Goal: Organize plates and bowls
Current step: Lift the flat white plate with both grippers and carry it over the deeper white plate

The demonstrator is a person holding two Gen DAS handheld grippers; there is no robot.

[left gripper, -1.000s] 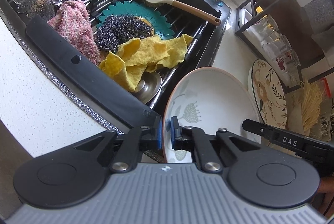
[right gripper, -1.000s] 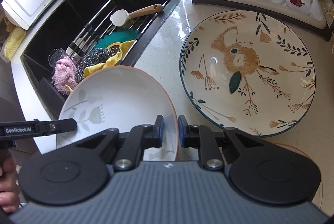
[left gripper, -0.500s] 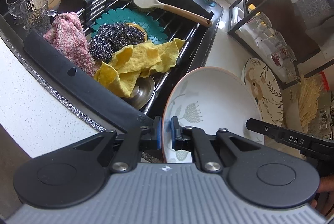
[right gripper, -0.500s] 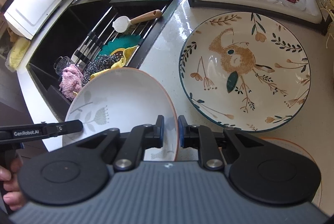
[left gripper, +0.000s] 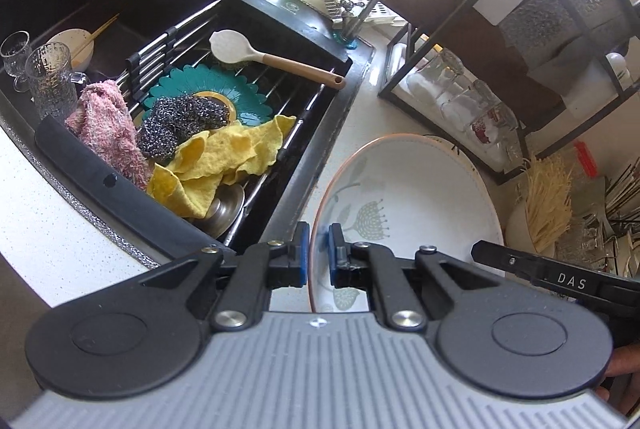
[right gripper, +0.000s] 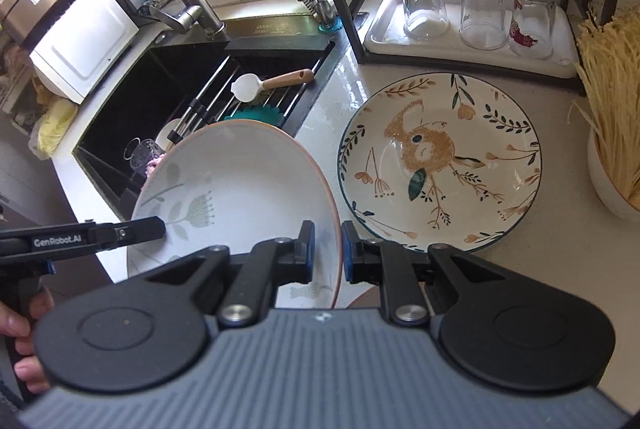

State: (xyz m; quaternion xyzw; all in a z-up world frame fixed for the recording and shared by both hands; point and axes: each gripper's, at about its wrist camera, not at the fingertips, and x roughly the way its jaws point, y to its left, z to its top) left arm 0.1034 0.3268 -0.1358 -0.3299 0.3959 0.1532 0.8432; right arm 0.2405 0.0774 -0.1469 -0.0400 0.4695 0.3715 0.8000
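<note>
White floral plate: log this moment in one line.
left gripper shut on white floral plate | right gripper shut on it | bird-patterned plate on counter

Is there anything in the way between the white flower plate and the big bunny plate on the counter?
Nothing visible. The white flower plate, clamped at its rim by the left gripper and the right gripper, hangs just beside the bunny plate. Only bare counter shows between them, and the bunny plate is empty.
</note>
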